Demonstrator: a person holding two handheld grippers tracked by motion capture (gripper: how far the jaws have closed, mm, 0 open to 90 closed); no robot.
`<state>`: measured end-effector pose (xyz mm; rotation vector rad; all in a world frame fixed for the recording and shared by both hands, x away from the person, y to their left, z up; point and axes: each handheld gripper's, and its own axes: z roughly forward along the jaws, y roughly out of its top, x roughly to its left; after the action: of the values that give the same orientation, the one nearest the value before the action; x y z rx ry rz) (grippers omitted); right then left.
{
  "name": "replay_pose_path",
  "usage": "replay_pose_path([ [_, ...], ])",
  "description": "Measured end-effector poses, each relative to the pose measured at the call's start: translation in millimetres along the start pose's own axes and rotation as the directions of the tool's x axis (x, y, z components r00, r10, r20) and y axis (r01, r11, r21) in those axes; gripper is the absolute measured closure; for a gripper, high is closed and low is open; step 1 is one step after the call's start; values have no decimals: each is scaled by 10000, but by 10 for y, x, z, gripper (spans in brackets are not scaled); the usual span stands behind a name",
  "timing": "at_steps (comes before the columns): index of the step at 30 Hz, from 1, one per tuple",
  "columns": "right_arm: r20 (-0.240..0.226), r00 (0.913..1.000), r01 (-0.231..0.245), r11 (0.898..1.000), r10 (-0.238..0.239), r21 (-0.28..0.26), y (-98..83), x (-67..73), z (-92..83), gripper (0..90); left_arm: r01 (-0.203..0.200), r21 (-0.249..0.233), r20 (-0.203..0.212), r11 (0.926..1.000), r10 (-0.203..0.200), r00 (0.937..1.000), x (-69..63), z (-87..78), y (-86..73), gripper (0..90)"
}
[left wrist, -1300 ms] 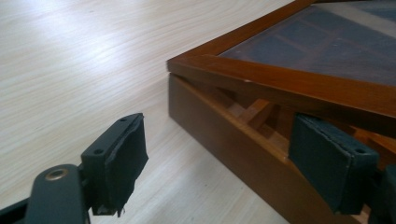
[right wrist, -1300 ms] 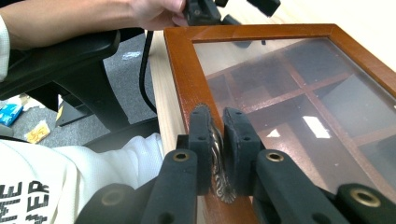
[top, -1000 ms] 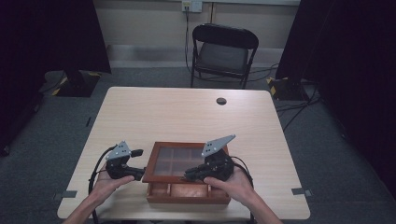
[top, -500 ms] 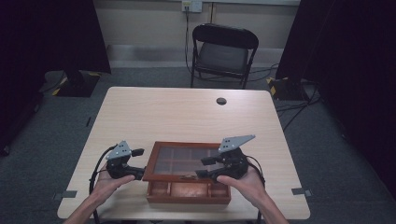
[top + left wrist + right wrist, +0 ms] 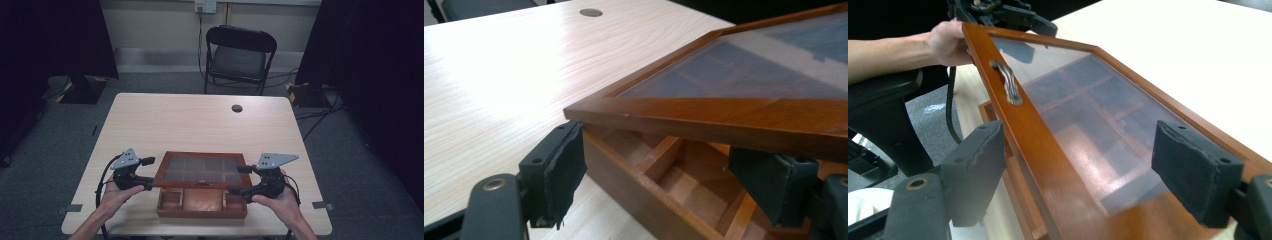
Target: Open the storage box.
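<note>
- So, I have a wooden box (image 5: 202, 202) at the near edge of the table (image 5: 200, 120), squarely between my two grippers, its glass lid (image 5: 202, 170) raised at the front and sloping back.
- My left gripper (image 5: 145, 174) sits at the lid's left front corner. In the left gripper view its jaws are spread, one pad outside the box wall and the other under the lid's front rail; I cannot tell whether either pad touches the wood.
- My right gripper (image 5: 239, 179) sits at the lid's right front corner. In the right gripper view its jaws stand wide apart, with the lid's front rail and glass running up between them; neither pad visibly presses the frame.
- In that same view a metal handle (image 5: 1007, 82) lies on the front rail, and my left hand (image 5: 948, 42) shows at the lid's far end.
- Under the raised lid I see the box's open compartments (image 5: 674, 175), split by wooden dividers.
- Farther off on the table there is a dark round grommet (image 5: 237, 108), well apart from the box, and a black chair (image 5: 239, 57) stands beyond the far edge.
</note>
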<state>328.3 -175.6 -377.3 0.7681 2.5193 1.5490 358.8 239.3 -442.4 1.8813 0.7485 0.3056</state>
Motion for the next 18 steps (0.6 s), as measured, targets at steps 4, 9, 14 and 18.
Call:
replay_pose_path([
  [4,189,9998,-103,9999,105,-65,-38,-41,-39,194,-126,-116,44,9999,126,9999,-42,11,60,250],
  [9,527,9986,-24,9999,31,-125,-81,-63,-63,170,-47,-162,162,9999,50,9999,-60,36,109,257],
  [14,716,9974,-3,9999,11,-107,-75,-112,-75,153,6,-240,266,9997,1,9996,-67,36,145,277],
  [18,927,9957,-33,10000,41,-90,-85,-155,-79,152,-25,-203,263,9998,30,9996,-58,29,162,284],
])
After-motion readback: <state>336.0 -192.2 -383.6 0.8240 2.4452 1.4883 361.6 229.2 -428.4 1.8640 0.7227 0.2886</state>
